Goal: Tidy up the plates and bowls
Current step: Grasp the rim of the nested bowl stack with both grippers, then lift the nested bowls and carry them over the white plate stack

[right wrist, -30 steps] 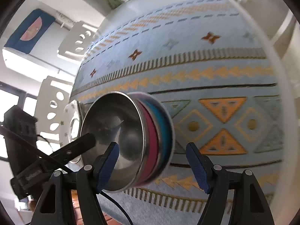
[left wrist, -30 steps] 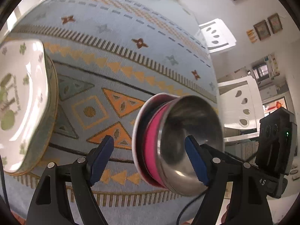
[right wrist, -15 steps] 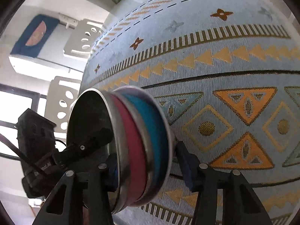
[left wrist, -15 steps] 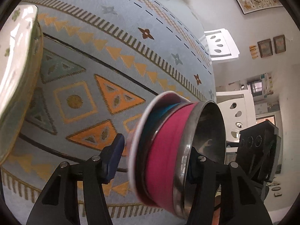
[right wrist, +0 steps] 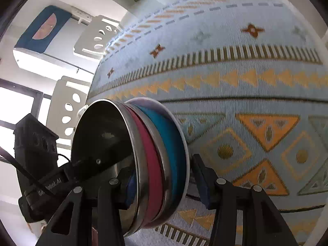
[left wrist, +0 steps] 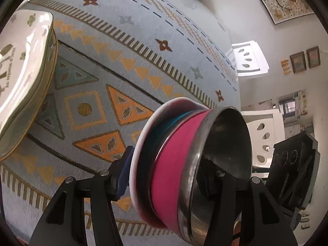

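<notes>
Stack: a nested stack of bowls (left wrist: 184, 160) sits on a small white plate (left wrist: 141, 153), steel bowl on top, pink band under it, blue band lowest; in both wrist views it stands on the patterned cloth of the counter (left wrist: 127, 47), near its front edge.

Left gripper (left wrist: 164, 176): its fingers (left wrist: 123, 172) now straddle the stack, one blue pad against the white plate's underside, the other inside the steel bowl; a second ago they stood wide with the stack well ahead of them.

Right gripper (right wrist: 162, 182): the same from the other side, one pad hidden inside the steel bowl (right wrist: 102, 143), the other just beside the plate rim (right wrist: 184, 153); whether it truly presses is hard to tell.

What changed: both grippers have moved forward and narrowed onto the stack from opposite sides.

Other dishes: a stack of large printed plates (left wrist: 22, 78) lies at the left of the counter, well apart from the bowls.

Meaning: likely a two-handed lift of the stack is about to start.

Risk: the smooth steel could slip, and nested bowls could shift if the two sides rise unevenly.
</notes>
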{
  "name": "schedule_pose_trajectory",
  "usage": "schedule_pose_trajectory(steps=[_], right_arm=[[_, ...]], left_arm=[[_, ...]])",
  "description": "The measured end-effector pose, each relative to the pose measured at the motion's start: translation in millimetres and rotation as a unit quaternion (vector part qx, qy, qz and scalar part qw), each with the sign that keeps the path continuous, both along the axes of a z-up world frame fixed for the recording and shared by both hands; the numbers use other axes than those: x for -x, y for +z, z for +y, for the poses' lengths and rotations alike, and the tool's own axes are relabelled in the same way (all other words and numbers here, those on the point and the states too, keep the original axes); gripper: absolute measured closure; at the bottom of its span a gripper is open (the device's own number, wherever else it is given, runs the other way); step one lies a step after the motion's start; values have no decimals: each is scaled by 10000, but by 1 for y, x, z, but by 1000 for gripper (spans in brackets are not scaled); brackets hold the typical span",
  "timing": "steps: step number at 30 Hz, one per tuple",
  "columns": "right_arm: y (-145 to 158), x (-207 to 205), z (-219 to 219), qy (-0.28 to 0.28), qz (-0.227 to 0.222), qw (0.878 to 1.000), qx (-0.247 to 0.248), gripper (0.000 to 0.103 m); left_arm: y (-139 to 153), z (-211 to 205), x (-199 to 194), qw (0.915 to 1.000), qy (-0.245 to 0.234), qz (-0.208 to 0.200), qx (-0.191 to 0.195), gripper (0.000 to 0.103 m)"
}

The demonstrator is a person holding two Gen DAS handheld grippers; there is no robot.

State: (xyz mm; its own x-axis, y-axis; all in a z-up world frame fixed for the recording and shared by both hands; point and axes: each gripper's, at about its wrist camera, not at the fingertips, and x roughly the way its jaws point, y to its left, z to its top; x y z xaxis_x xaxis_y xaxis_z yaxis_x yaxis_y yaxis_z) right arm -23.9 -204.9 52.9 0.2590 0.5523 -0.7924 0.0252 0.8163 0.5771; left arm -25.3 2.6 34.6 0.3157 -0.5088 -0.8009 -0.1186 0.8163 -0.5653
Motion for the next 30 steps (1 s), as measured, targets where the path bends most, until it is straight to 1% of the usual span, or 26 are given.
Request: schedule_pose_trajectory(steps=[5,8,10,14,18,21,24,27,30], right_arm=[[25,-9,9,-62,-116,9999,60,55],[44,-14,22,-112,-214,9997,51,55],[58,-17,35,-85,-358,9993,81,55],[85,-20,72,33,-683,9974,239,55],[99,-25,118,169,-738,9971,86,55],[102,-28,155,294,-713,9970,-14,55],[97,-30,190,410,-617,9972,-75,55],[87,-32,218,486,-498,9976,-52,55],[72,-33,238,493,-340,9982,76,55]], left_arm=[[25,13,-2,9997,125,-207,100,52],[47,31,-5,9988,194,-424,170,52],[58,44,-8,9980,218,-560,207,52],[81,83,-14,9961,290,-779,295,52],[100,131,-16,9940,446,-982,175,52],[106,168,-18,9932,529,-1029,119,51],[105,196,-18,9932,534,-1032,-7,50],[94,217,-19,9941,542,-940,-75,50],[77,233,-21,9956,510,-780,-42,50]])
